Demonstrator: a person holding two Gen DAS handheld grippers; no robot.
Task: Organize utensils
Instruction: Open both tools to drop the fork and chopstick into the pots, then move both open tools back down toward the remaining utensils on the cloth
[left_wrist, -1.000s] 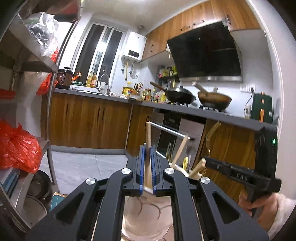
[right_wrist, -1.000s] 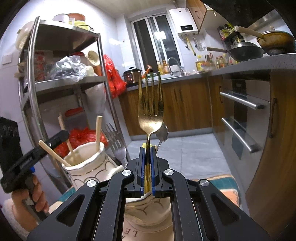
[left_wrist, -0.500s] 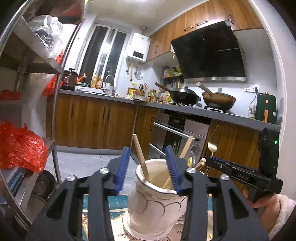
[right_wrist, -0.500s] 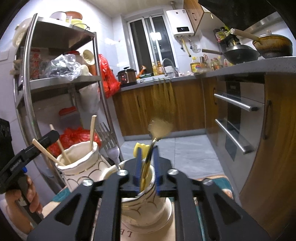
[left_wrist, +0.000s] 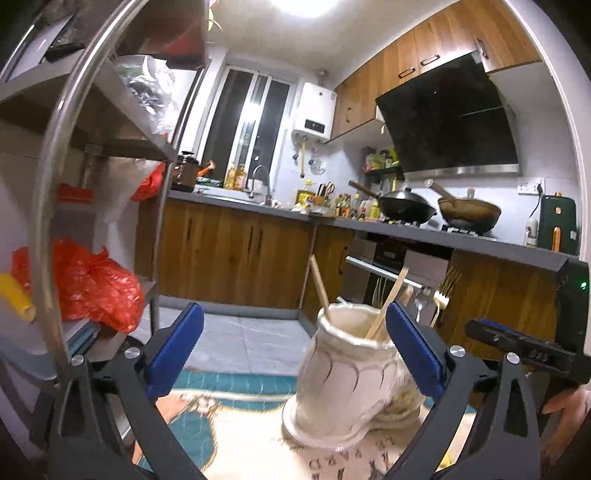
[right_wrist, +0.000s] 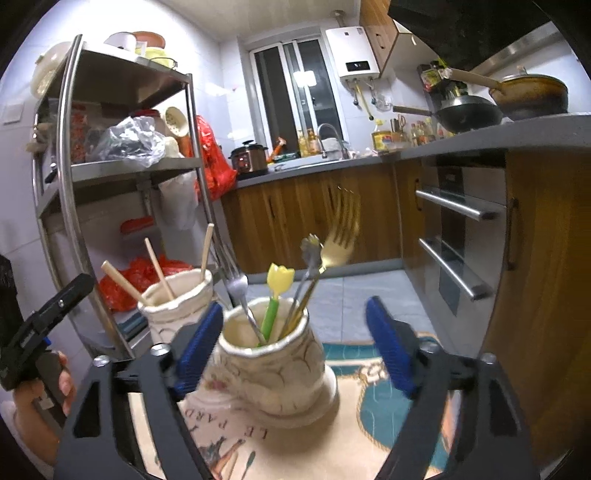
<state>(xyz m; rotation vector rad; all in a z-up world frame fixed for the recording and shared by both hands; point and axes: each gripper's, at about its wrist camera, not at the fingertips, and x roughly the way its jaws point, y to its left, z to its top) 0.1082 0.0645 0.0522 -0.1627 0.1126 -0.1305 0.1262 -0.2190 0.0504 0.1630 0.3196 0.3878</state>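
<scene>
Both grippers spread wide and empty, each in front of its own ceramic holder.

The left gripper has just been opening; its blue pads stand wide apart with nothing gripped, the chopstick holder partly between them and just against the right-hand pad. Wooden chopsticks lean inside it, where a second ago one was pinched between shut jaws. The right gripper has likewise just been opening and grips nothing; the cutlery holder sits between its pads, nearer the left one. In it stand the gold fork, blurred, released since the earlier frame, a silver fork, a yellow-tipped green utensil and another silver piece. Only the right wrist view shows both holders side by side on the patterned mat; the left view shows the fork tips behind its holder.
</scene>
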